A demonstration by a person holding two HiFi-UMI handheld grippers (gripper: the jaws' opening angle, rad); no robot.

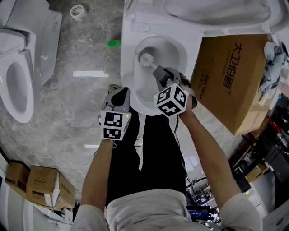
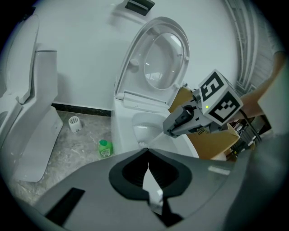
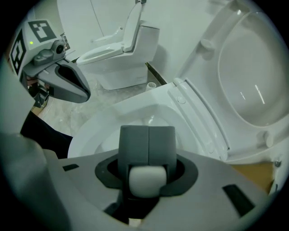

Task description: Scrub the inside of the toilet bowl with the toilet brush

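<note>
Right tongs [image 3: 148,135] tight on toilet brush [image 1: 145,57] inside toilet bowl [image 1: 180,50]; left tongs [image 2: 148,154] seemingly together.

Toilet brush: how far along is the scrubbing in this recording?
Done: the lid is up and the right gripper is shut on the toilet brush handle. In hand: the brush head sits inside the toilet bowl. Left: how much is already scrubbed cannot be told. The left gripper is shut and empty.
</note>
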